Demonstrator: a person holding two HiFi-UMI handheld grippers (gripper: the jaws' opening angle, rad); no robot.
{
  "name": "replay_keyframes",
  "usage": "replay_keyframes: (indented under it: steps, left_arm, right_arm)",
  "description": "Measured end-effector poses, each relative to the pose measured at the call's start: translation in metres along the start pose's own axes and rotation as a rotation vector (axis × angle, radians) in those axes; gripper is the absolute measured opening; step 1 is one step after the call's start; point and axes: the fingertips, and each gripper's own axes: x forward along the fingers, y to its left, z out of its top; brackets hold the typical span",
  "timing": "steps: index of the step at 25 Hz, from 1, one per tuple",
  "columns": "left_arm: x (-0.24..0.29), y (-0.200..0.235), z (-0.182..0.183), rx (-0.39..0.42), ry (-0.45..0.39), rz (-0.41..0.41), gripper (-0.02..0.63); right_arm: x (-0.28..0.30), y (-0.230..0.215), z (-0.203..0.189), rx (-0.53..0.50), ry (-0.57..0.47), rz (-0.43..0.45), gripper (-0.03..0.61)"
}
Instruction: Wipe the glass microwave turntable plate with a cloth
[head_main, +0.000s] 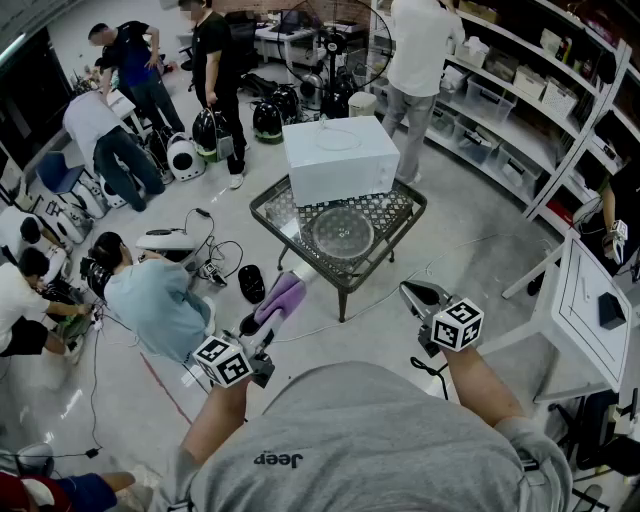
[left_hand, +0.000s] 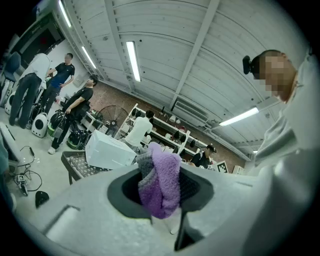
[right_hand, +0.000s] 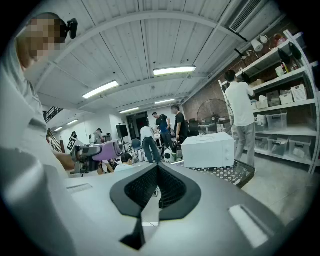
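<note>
The round glass turntable plate (head_main: 342, 232) lies flat on a small glass-topped table (head_main: 264, 213), in front of a white microwave (head_main: 340, 158). My left gripper (head_main: 276, 303) hangs in the air short of the table's near left corner, shut on a folded purple and grey cloth (head_main: 281, 296). In the left gripper view the cloth (left_hand: 161, 182) bulges out between the jaws of the left gripper (left_hand: 159, 192). My right gripper (head_main: 420, 294) is held off the table's near right side, and the right gripper (right_hand: 157, 186) is shut with nothing in it.
Several people stand or crouch on the floor to the left and behind the table. Cables and a dark object (head_main: 251, 283) lie on the floor near the table's left leg. Shelving (head_main: 540, 110) lines the right wall. A white desk (head_main: 585, 300) stands at the right.
</note>
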Motion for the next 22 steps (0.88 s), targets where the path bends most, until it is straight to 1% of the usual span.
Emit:
replay_keyframes:
  steps: [11,16,22]
  left_arm:
    - [0.005,-0.002,-0.002,-0.005,0.002,0.001,0.106]
    - [0.013,-0.001,-0.002,0.004,0.013,0.011,0.106]
    - [0.034,-0.022,-0.004,0.031,0.017,0.037,0.106]
  right_arm:
    - [-0.002,-0.005,0.0,0.004,0.0,0.006,0.008]
    - [-0.002,-0.013,0.003,0.038,-0.027,0.018,0.009]
    - [-0.021,-0.034,0.004,0.036,-0.036,0.045,0.009]
